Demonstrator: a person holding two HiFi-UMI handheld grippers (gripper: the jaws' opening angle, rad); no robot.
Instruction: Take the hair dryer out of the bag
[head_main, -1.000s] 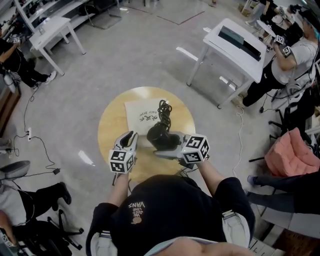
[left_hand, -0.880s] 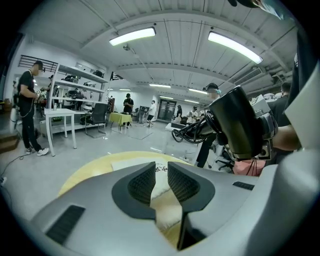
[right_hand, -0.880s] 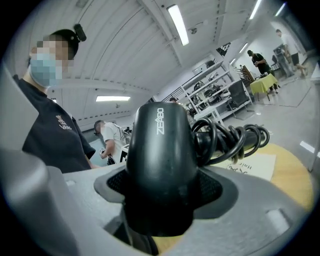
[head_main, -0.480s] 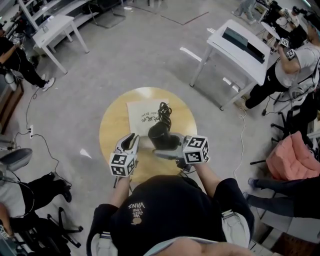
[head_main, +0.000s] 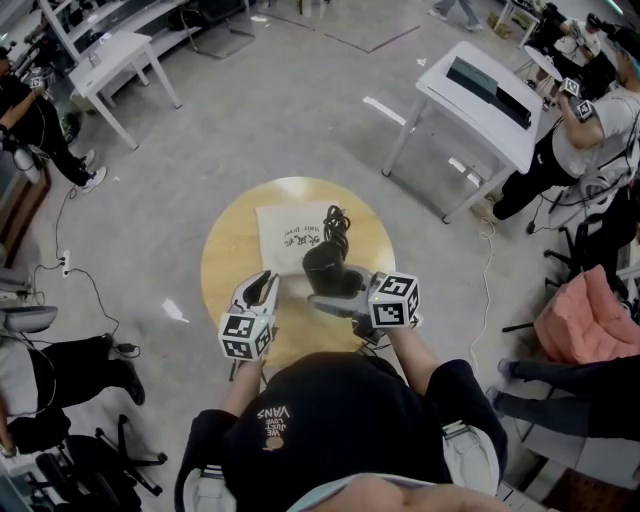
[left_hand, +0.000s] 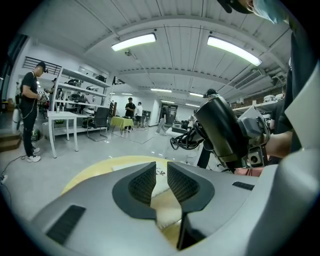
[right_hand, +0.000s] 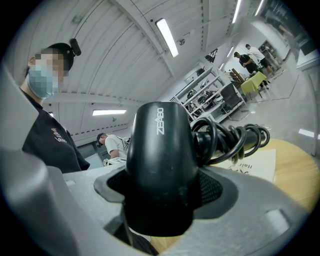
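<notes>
A black hair dryer (head_main: 325, 265) with its coiled cord (head_main: 332, 222) hangs above the round wooden table (head_main: 225, 260). My right gripper (head_main: 322, 292) is shut on it. In the right gripper view the dryer's body (right_hand: 160, 165) fills the space between the pads, and the cord (right_hand: 230, 140) trails off to the right. The flat white bag (head_main: 290, 228) with printed writing lies on the table behind the dryer. My left gripper (head_main: 268, 280) hovers at the bag's near edge. Its jaws are closing to a narrow gap with nothing pinched between them (left_hand: 160, 175). From there the dryer (left_hand: 222, 132) shows at the right.
White tables stand at the far right (head_main: 480, 95) and far left (head_main: 115, 55). People stand or sit all around the room. Cables (head_main: 75, 275) trail over the grey floor at the left. A pink cloth (head_main: 585, 310) lies at the right.
Both grippers stay almost where they were, and the dryer remains in the right one. The view itself has drifted slightly.
</notes>
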